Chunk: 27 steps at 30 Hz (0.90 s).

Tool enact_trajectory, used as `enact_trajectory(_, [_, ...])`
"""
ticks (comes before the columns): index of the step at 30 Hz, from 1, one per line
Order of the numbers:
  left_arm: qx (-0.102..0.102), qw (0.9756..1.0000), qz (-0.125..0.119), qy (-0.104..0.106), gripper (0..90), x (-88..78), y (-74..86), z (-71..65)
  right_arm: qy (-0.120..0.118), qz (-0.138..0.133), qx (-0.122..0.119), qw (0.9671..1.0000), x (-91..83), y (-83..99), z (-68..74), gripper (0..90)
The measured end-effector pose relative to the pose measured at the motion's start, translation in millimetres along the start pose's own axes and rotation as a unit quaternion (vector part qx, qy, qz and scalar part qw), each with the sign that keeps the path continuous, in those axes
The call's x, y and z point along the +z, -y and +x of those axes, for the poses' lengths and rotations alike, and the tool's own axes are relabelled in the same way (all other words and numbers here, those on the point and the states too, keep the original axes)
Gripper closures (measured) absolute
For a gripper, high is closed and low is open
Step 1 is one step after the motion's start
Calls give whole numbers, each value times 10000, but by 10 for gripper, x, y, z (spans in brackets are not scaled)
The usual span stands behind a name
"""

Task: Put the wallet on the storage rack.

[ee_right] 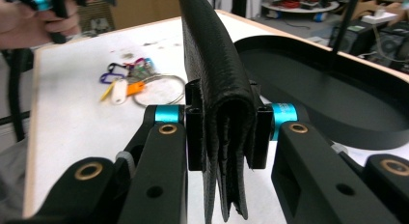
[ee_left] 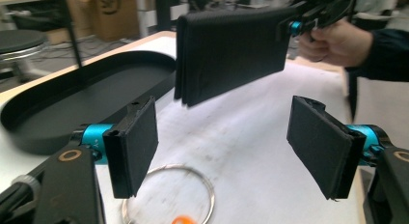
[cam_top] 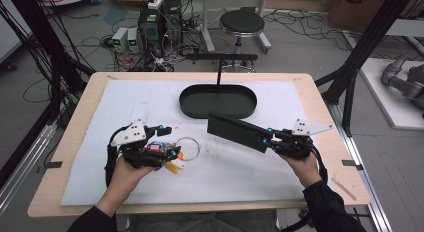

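Over on the left, the left gripper [cam_top: 167, 142] hangs just above the tabletop [cam_top: 75, 142] with its jaws spread wide and nothing between them — the key ring [cam_top: 187, 148] lies flat on the white mat [cam_top: 130, 102] right below and just ahead, its bright tags and a small yellow fob fanned out beside it. In the left gripper view the wire loop sits low between the two pads, untouched.

Moving across, the black wallet [cam_top: 240, 132] is up off the mat, held out level, its free end reaching toward the middle. The right gripper [cam_top: 267, 139] has its jaws clamped tight on the folded end; in the right gripper view the leather stands on edge, squeezed between the pads, fold uppermost.

My guess is the wallet is headed for the black oval tray [cam_top: 218, 100], which sits just behind it, empty as far as I can see. To do that well, I'd keep the grip firm near the fold so the flaps don't sag open, carry it level over the rim and lower it flat before letting go. What could get in the way — the thin black post [cam_top: 218, 72] rising at the tray's far side, and the rim itself. The left hand looks well apart from that path.
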<state>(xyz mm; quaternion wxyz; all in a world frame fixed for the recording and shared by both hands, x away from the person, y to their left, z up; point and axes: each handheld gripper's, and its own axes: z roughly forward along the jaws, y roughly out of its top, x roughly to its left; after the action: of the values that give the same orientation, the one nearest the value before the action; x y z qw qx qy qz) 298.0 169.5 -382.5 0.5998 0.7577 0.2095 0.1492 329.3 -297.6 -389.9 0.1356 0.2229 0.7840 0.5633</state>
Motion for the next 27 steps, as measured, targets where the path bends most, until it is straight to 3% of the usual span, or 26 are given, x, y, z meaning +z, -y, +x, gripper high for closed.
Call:
enact_trajectory(2, [12, 9998, -3, -180, 249, -69, 37, -19, 103, -1, 7, 9999, 8, -24, -25, 758])
enact_trajectory(9, [20, 9987, 11, -515, 249, -214, 139, -93, 350, -25, -68, 9994, 95, -163, -106, 757])
enact_trajectory(17, [17, 9984, 7, -563, 249, -277, 220, -100, 543, -38, -126, 9984, 239, -304, -217, 758])
enact_trajectory(27, [33, 9983, 81, -571, 249, -236, 279, -88, 718, 51, -123, 9973, 507, -455, -343, 757])
